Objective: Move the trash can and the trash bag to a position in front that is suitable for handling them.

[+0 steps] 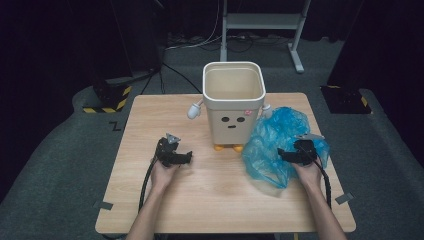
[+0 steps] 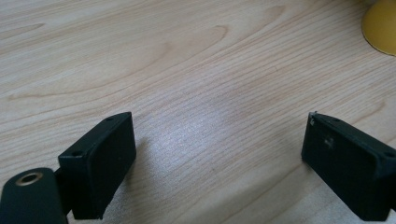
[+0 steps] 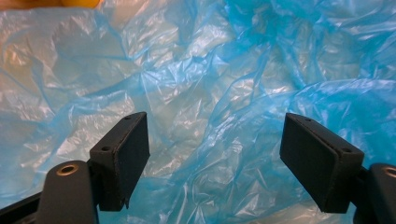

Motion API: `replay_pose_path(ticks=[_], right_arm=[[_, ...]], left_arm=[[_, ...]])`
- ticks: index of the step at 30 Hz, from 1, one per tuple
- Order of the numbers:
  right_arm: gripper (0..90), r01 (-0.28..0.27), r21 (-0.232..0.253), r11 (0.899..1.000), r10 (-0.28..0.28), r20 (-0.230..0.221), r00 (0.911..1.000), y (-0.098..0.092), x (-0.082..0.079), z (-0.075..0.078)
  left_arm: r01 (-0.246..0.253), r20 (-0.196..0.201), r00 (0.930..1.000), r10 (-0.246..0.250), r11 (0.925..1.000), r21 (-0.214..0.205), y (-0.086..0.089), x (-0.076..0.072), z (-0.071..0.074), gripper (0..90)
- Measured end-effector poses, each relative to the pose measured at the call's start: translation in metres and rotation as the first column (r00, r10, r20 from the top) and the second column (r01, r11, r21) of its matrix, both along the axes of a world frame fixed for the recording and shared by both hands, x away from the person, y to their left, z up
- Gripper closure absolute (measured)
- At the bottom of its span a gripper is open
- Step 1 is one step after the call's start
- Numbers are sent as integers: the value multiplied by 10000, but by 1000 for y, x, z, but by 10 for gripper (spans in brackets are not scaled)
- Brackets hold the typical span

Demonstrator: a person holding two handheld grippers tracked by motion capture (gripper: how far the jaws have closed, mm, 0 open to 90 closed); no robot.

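Observation:
A cream bin (image 1: pixel 233 100) with a drawn face, small white arms and yellow feet stands at the middle back of the wooden table (image 1: pixel 150 200). A crumpled blue plastic bag (image 1: pixel 270 142) lies to its right. My right gripper (image 1: pixel 286 156) hovers over the bag, pointing left, jaws open; in the right gripper view the bag (image 3: pixel 205 93) lies beneath the wide-apart jaws (image 3: pixel 215 158) with nothing pinched. My left gripper (image 1: pixel 188 157) rests low over bare wood left of the bin, open and empty (image 2: pixel 217 154). One yellow foot (image 2: pixel 380 25) shows at the top right.
The table stands on grey carpet. A white metal stand (image 1: pixel 262 22) is behind the table. Black equipment with yellow-black striped bases (image 1: pixel 107 97) sits at the far left and far right. Cables trail from both grippers toward the table's near edge.

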State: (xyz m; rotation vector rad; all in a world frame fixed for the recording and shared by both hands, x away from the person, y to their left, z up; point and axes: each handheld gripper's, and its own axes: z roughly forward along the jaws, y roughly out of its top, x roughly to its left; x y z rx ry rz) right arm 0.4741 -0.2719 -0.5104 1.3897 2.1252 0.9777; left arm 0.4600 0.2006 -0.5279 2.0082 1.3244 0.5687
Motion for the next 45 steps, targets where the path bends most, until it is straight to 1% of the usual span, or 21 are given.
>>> replay_pose_path(ticks=[4,6,8,10,12,13,14,16,19,24,25,28,31,34,36,37,38,40,41,44,45], right_arm=[[256,-18,487,9988,9,176,9998,-1,-3,0],[251,-64,414,9991,53,269,9996,1,-4,0],[247,30,305,9995,-44,436,9990,3,-5,1],[245,-76,433,9990,56,464,9989,4,-6,3],[245,-129,443,9989,108,483,9988,5,-6,3],[240,-314,388,9988,294,504,9983,6,-7,5],[238,-356,402,9986,337,482,9983,7,-7,6],[237,-551,388,9977,529,544,9971,8,-7,7],[235,-687,585,9959,654,557,9963,9,-8,8],[240,-852,612,9945,818,573,9950,10,-7,8],[242,-855,639,9943,821,543,9951,11,-7,8],[255,-805,680,9944,772,510,9957,11,-6,5],[271,-587,724,9956,557,428,9975,12,-4,2],[276,-500,550,9972,481,369,9982,13,-4,-1],[279,-450,328,9984,440,315,9985,15,-4,-3],[279,-450,328,9984,440,315,9985,15,-4,-3],[284,-388,56,9992,386,332,9987,16,-3,-6],[285,-350,47,9994,348,301,9989,16,-3,-7],[299,-226,-55,9997,228,292,9993,15,-2,-11],[310,-157,-147,9998,160,211,9996,16,-2,-13],[316,-187,-322,9993,196,300,9994,17,-2,-13]], left_arm=[[100,48,9999,-100,9999,24,-1,-1,0,108],[165,120,9998,-166,9998,90,-2,-2,0,107],[250,88,9996,-251,9997,74,-2,-3,1,117],[207,-22,9998,-207,9998,37,-3,-3,1,123],[185,-54,9998,-185,9998,-12,-3,-4,2,127],[234,-131,9996,-237,9995,-210,-4,-4,3,133],[272,-159,9995,-277,9991,-333,-4,-5,3,137],[303,-169,9994,-311,9986,-426,-5,-5,3,142],[544,-90,9985,-549,9973,-496,-10,-6,5,148],[768,126,9970,-761,9946,-705,-13,-10,12,153],[792,171,9968,-781,9935,-815,-13,-10,14,154],[836,319,9962,-806,9910,-1044,-14,-11,18,157],[872,377,9958,-838,9910,-1018,-14,-12,21,154],[900,408,9954,-865,9916,-925,-15,-13,22,153],[853,423,9957,-818,9925,-879,-16,-13,23,154],[853,423,9957,-818,9925,-879,-16,-13,23,155],[916,436,9951,-883,9924,-822,-17,-14,24,155],[949,415,9949,-916,9918,-861,-18,-14,24,154],[965,385,9949,-933,9909,-934,-19,-15,25,156],[951,413,9950,-914,9904,-1007,-19,-15,27,162],[926,507,9949,-873,9893,-1128,-19,-16,29,165]])
